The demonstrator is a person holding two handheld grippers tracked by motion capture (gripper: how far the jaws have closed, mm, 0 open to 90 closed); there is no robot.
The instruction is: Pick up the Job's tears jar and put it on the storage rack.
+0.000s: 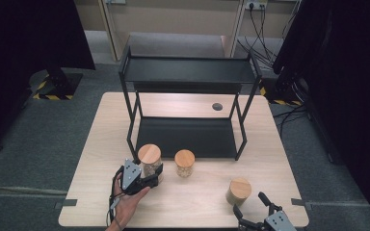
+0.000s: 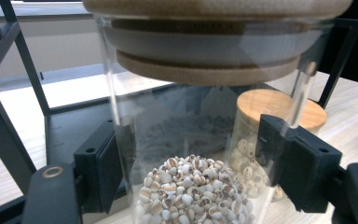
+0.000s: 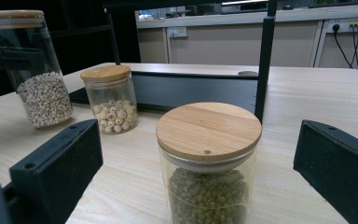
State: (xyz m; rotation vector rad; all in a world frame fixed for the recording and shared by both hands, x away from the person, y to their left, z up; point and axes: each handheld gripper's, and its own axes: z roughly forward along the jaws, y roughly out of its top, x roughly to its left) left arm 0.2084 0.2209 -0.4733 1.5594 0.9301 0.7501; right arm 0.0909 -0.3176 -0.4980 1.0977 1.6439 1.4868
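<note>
- Jars on the table (image 1: 91, 192): we count three, all with wooden lids, none on the black rack (image 1: 188, 72) yet.
- Tall jar (image 1: 150, 161) of small pale grains sits at the front left corner of the rack, just off its lower shelf (image 1: 185, 137). Our left gripper (image 1: 144, 179) has it: in the left gripper view the two black jaws sit flat against the glass (image 2: 186, 140) on either side, pinching the jar low on its body, below the lid.
- We cannot tell whether the tall jar is resting on the table or lifted a little.
- Short jar (image 1: 184, 162) of larger pale round seeds stands just to the right of the tall one, apart from it, also in front of the lower shelf.
- Third jar (image 3: 208, 163), holding green beans, stands alone near the front right of the table, well apart from the other two.
- Our right gripper (image 1: 256, 208) lies just behind this jar, jaws spread wide. In the right gripper view the jar stands between them with clear gaps on both sides; nothing touched.
- Our reading: the job looks like putting jars on the rack. Nothing is shelved so far. First jar gripped, so we are at the very start.
- Left to do, as we judge it: lift and place the tall jar, then the other two. Both shelves are bare.
</note>
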